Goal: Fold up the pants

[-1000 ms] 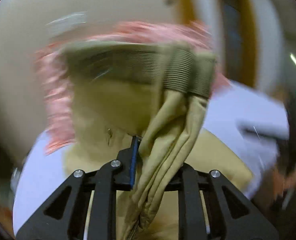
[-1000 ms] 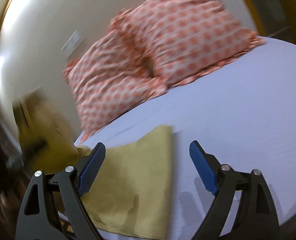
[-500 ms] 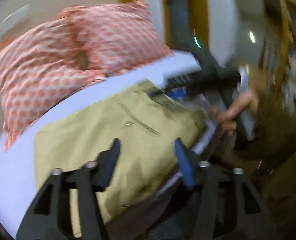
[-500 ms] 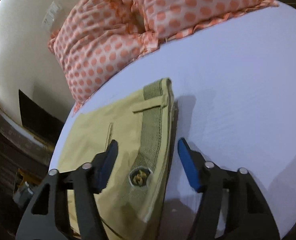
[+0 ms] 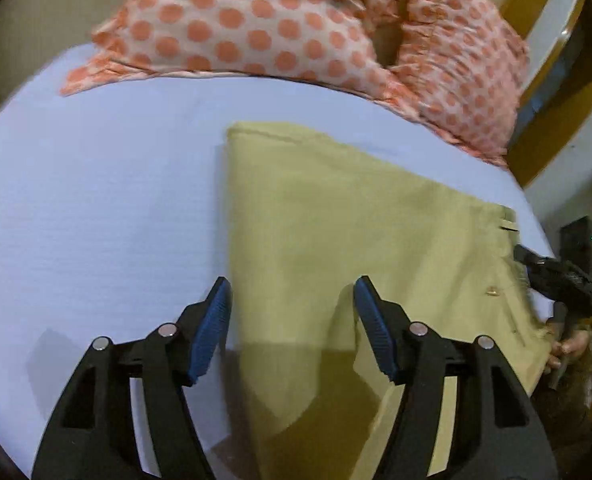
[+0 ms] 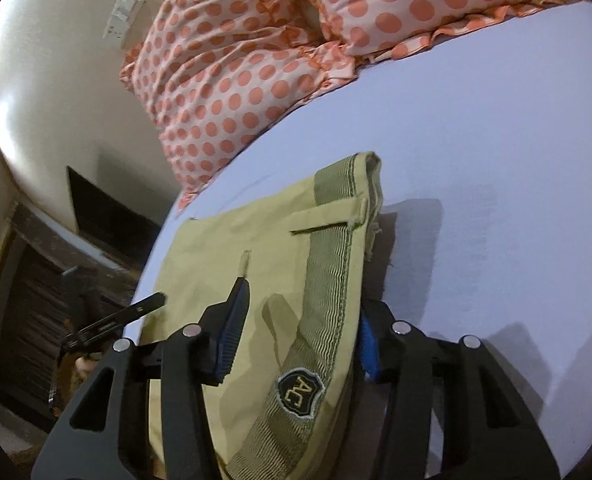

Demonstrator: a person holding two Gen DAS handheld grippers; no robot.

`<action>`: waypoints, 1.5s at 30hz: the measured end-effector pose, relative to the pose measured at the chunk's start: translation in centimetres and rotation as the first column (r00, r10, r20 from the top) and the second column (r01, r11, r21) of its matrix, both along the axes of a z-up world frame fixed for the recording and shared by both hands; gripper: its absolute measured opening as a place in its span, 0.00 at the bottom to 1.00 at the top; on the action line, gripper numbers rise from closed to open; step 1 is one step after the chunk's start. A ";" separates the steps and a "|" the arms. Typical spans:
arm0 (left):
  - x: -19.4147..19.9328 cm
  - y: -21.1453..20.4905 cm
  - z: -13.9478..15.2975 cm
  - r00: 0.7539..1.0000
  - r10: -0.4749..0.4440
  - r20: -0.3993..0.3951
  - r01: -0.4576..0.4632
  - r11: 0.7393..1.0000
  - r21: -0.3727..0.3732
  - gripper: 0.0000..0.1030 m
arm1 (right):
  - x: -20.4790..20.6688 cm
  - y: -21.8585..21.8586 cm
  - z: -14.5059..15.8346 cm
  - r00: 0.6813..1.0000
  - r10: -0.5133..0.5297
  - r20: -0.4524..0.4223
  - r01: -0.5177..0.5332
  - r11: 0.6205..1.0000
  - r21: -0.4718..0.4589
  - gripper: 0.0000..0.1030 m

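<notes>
Khaki-yellow pants (image 5: 355, 232) lie folded flat on the lavender bed sheet (image 5: 96, 200). My left gripper (image 5: 290, 320) is open and empty, hovering over the folded left edge of the pants. In the right wrist view the pants (image 6: 224, 256) show their ribbed olive waistband (image 6: 327, 264) with a black logo patch (image 6: 299, 390). My right gripper (image 6: 299, 336) is open, its jaws straddling the waistband, which bulges up between them. The right gripper also shows in the left wrist view (image 5: 559, 280), at the pants' right end.
Two orange polka-dot pillows (image 5: 296, 28) lie at the head of the bed, also in the right wrist view (image 6: 256, 60). The bed edge drops to a dark floor at the left in the right wrist view. A cream wall with a switch plate (image 6: 122, 18) stands behind.
The left gripper let go of the bunched pants, which now lie flat on the bed, and swung to their left edge. The right gripper moved in over the waistband.
</notes>
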State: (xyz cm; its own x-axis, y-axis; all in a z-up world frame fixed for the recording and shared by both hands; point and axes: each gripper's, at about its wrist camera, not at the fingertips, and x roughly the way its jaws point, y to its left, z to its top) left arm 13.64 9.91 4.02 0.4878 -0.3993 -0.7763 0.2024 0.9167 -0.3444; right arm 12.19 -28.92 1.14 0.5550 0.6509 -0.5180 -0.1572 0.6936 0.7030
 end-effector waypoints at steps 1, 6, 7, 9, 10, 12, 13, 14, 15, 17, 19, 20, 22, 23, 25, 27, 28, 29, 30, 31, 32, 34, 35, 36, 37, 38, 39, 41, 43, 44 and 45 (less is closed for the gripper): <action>0.4 0.0 0.0 1.000 -0.004 -0.007 0.004 1.000 -0.019 0.56 | 0.2 -0.1 -0.5 0.999 0.027 -0.018 -0.026 0.999 0.042 0.32; 2.0 -0.8 0.3 0.998 -0.044 -0.035 0.042 0.998 -0.048 0.11 | 0.9 -0.6 -1.3 0.995 0.060 -0.085 -0.042 0.979 0.201 0.14; 2.5 -1.2 0.6 0.999 -0.047 -0.022 0.046 0.998 -0.033 0.11 | 1.2 -0.6 -0.7 0.995 0.058 -0.079 -0.042 0.980 0.193 0.14; 3.2 -1.9 1.9 0.999 -0.050 0.021 0.050 0.999 -0.005 0.10 | 2.2 -0.6 1.3 0.998 0.053 -0.035 -0.047 0.985 0.163 0.13; 3.7 -2.3 2.7 0.997 -0.047 0.055 0.047 0.999 0.007 0.09 | 2.9 -0.8 2.6 0.999 0.035 -0.006 -0.034 0.989 0.147 0.13; 5.1 -3.4 4.3 0.989 -0.014 0.151 0.003 0.997 0.072 0.06 | 4.4 -1.3 4.2 0.999 -0.002 0.032 -0.002 0.991 0.130 0.12; 5.8 -3.8 4.7 0.982 0.004 0.187 -0.024 0.994 0.105 0.06 | 5.1 -1.7 4.7 0.998 -0.031 0.048 0.025 0.992 0.120 0.12; 7.1 -4.5 4.6 0.977 0.030 0.213 -0.066 0.985 0.162 0.07 | 6.2 -2.2 5.0 0.996 -0.080 0.050 0.075 0.993 0.095 0.12; 8.0 -5.0 4.1 0.976 0.048 0.211 -0.093 0.974 0.206 0.09 | 7.1 -2.6 4.8 0.992 -0.120 0.039 0.118 0.991 0.055 0.13; 9.4 -5.7 2.8 0.980 0.083 0.180 -0.133 0.949 0.285 0.14 | 8.8 -2.8 3.6 0.980 -0.199 -0.024 0.196 0.975 -0.108 0.18; 8.8 -5.3 2.5 0.978 0.101 0.181 -0.151 0.944 0.293 0.19 | 9.1 -3.1 2.8 0.961 -0.267 -0.074 0.236 0.929 -0.285 0.22; 7.7 -4.7 2.8 0.971 0.112 0.209 -0.174 0.936 0.305 0.20 | 8.2 -3.9 3.0 0.955 -0.295 -0.039 0.268 0.911 -0.312 0.22; 5.7 -3.7 3.8 0.960 0.115 0.254 -0.193 0.932 0.307 0.26 | 6.2 -4.5 4.1 0.950 -0.312 0.032 0.307 0.905 -0.294 0.24; 4.9 -3.3 4.2 0.960 0.108 0.260 -0.183 0.941 0.286 0.30 | 5.2 -4.3 4.8 0.959 -0.279 0.056 0.284 0.925 -0.253 0.24; 3.0 -3.0 5.1 0.967 0.060 0.247 -0.105 0.979 0.173 0.34 | 4.1 -3.4 5.5 0.978 -0.198 0.062 0.206 0.960 -0.187 0.35; 1.9 -3.8 5.1 0.976 -0.006 0.220 -0.016 0.995 0.096 0.44 | 3.5 -1.4 5.6 0.992 -0.114 0.056 0.122 0.977 -0.176 0.66; 1.8 -4.4 4.6 0.980 -0.026 0.199 0.008 0.996 0.088 0.46 | 3.5 -0.7 5.6 0.994 -0.101 0.050 0.109 0.976 -0.189 0.70; 2.0 -5.1 3.7 0.987 -0.043 0.154 0.029 0.995 0.091 0.48 | 3.6 0.3 5.1 0.996 -0.085 0.036 0.090 0.973 -0.212 0.75; 2.5 -5.8 2.7 0.993 -0.043 0.114 0.031 0.994 0.107 0.48 | 3.9 1.0 4.5 0.996 -0.085 0.011 0.085 0.968 -0.234 0.78; 3.1 -6.1 1.5 0.997 -0.032 0.068 0.023 0.992 0.124 0.47 | 4.5 1.4 3.8 0.995 -0.095 -0.017 0.088 0.964 -0.252 0.78; 3.8 -6.3 0.2 1.000 -0.018 0.023 0.015 0.991 0.133 0.45 | 4.9 1.6 2.9 0.994 -0.102 -0.047 0.086 0.962 -0.259 0.79; 3.2 -6.8 0.1 0.997 0.012 0.077 -0.028 0.976 0.215 0.50 | 4.2 2.1 3.3 0.993 -0.115 -0.032 0.100 0.947 -0.304 0.79; 2.9 -6.9 0.2 0.997 0.017 0.074 -0.034 0.972 0.233 0.55 | 3.6 2.4 3.7 0.990 -0.138 -0.027 0.120 0.930 -0.347 0.79; 1.9 -6.8 0.5 0.996 0.022 0.083 -0.041 0.970 0.239 0.66 | 2.4 2.7 4.4 0.983 -0.184 -0.009 0.163 0.892 -0.422 0.82; 0.8 -6.6 0.8 0.995 0.022 0.096 -0.045 0.970 0.240 0.72 | 1.4 3.0 4.7 0.978 -0.208 0.012 0.189 0.860 -0.474 0.86; -0.5 -6.5 1.1 0.993 0.023 0.114 -0.051 0.968 0.247 0.85 | -0.2 3.6 5.6 0.976 -0.212 0.054 0.208 0.825 -0.525 0.96; -2.5 -6.4 1.5 0.990 0.035 0.140 -0.072 0.960 0.272 0.96 | -1.9 4.1 6.3 0.975 -0.200 0.097 0.220 0.808 -0.547 0.99; -5.4 -6.4 1.8 0.983 0.058 0.175 -0.113 0.940 0.321 0.98 | -5.0 4.7 7.0 0.972 -0.173 0.159 0.233 0.798 -0.556 0.99; -8.3 -6.4 1.4 0.981 0.071 0.181 -0.132 0.927 0.352 0.98 | -7.2 5.5 6.9 0.978 -0.138 0.159 0.204 0.807 -0.554 0.99; -9.1 -6.6 1.2 0.983 0.068 0.169 -0.125 0.927 0.353 0.98 | -7.9 6.2 6.4 0.983 -0.117 0.139 0.175 0.820 -0.545 0.99; -10.0 -6.8 0.6 0.987 0.062 0.149 -0.111 0.931 0.348 0.98 | -8.0 6.9 5.9 0.988 -0.104 0.116 0.151 0.827 -0.541 0.99</action>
State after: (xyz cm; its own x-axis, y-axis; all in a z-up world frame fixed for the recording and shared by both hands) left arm 3.62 3.12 4.65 0.6164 -0.0617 -0.7850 0.1378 0.9900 0.0304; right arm 4.21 -22.01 7.05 0.6668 0.1949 -0.7193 -0.0784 0.9782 0.1923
